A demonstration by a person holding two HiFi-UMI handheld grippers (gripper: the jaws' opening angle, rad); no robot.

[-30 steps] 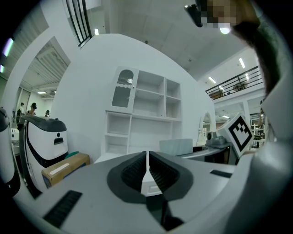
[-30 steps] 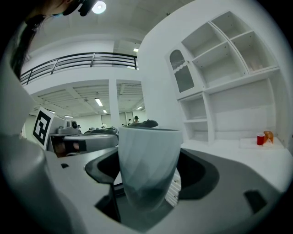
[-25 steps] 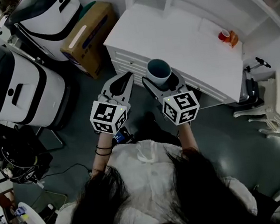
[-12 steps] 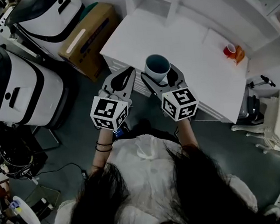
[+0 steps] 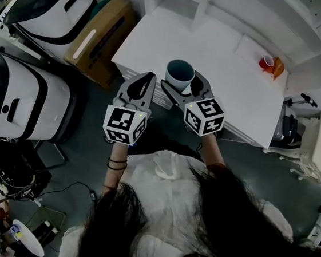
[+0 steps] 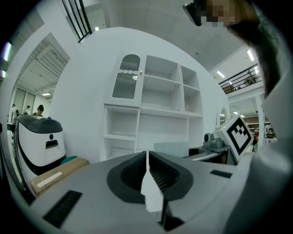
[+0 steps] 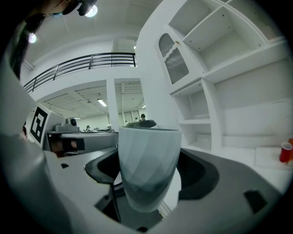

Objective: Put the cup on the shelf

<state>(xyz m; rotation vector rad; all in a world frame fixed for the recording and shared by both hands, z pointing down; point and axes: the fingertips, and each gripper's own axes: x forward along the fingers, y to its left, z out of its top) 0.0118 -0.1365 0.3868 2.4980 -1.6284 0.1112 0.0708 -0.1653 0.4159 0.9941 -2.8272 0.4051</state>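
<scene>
A pale faceted cup (image 5: 180, 75) with a dark teal inside is held upright in my right gripper (image 5: 182, 84), which is shut on it; in the right gripper view the cup (image 7: 147, 167) fills the space between the jaws. It hovers at the near edge of the white cabinet top (image 5: 215, 55). The white shelf unit (image 6: 155, 109) with open compartments rises behind that top, also seen in the right gripper view as the shelf unit (image 7: 215, 91). My left gripper (image 5: 140, 84) is shut with nothing in it, just left of the cup; its jaws (image 6: 147, 176) touch.
A small red cup (image 5: 266, 63) beside an orange object stands at the far right of the cabinet top. A cardboard box (image 5: 97, 37) and two large white machines (image 5: 18, 95) stand on the floor to the left. A white chair (image 5: 317, 136) is at the right.
Both grippers and the cup have moved slightly forward toward the cabinet; the view has shifted with the head. Grip on the cup is unchanged.
</scene>
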